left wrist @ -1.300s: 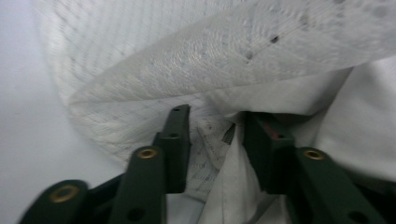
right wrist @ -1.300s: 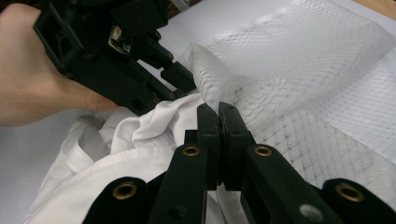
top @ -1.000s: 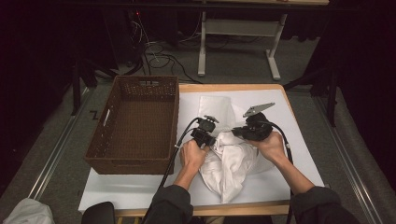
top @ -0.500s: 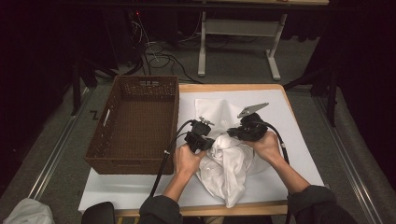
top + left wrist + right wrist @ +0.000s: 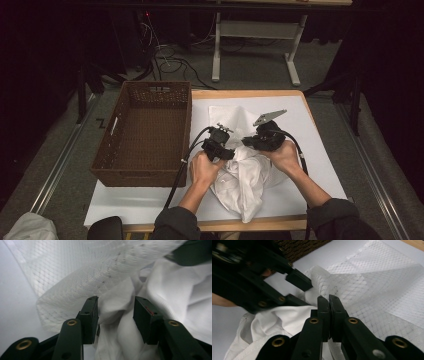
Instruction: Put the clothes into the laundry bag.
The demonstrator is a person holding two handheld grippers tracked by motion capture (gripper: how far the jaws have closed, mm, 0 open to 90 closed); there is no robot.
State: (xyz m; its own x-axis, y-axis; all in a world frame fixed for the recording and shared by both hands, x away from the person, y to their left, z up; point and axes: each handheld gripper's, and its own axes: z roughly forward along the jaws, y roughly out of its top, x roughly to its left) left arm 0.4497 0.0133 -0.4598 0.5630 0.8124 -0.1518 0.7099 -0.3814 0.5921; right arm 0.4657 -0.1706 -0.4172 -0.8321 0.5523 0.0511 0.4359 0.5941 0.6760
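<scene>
The right gripper is clenched on the white mesh laundry bag, holding its mouth up at 12 o'clock; the left gripper, released, straddles the crumpled white cloth garment to stuff it in.

Left claw gapes; right claw is clamped.

White mesh bag, white cloth, brown basket.
</scene>
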